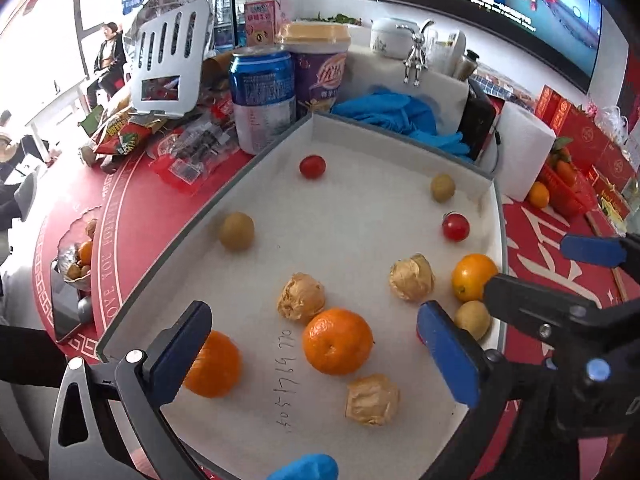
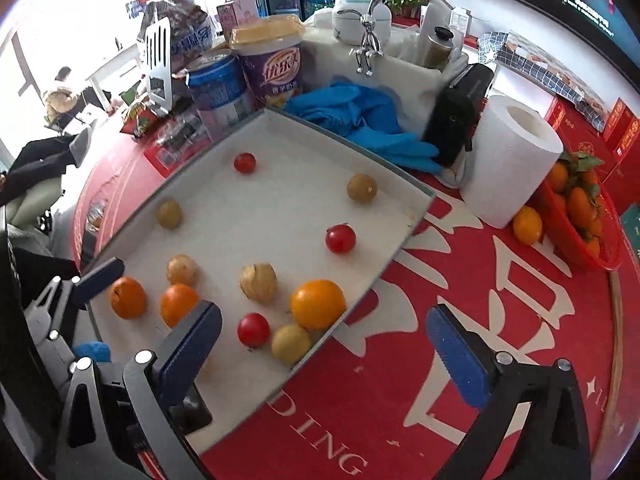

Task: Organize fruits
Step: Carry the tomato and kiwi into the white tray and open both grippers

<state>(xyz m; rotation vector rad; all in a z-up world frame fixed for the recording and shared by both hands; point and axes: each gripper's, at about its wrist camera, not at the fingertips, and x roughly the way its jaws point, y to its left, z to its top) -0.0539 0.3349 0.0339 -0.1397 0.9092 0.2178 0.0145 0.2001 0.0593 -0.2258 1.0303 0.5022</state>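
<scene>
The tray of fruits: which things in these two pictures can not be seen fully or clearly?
- Left wrist view: the left orange is partly hidden by a finger of the left gripper.
- Left wrist view: a red fruit by the other finger is almost fully covered.
- Right wrist view: the tray has its near corner behind the right gripper.
- Left wrist view: handwriting on the tray floor is too small to read surely.

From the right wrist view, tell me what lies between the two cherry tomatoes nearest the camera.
In the right wrist view, one papery husked fruit lies roughly between the near tomato and the upper tomato, slightly left of the line.
</scene>
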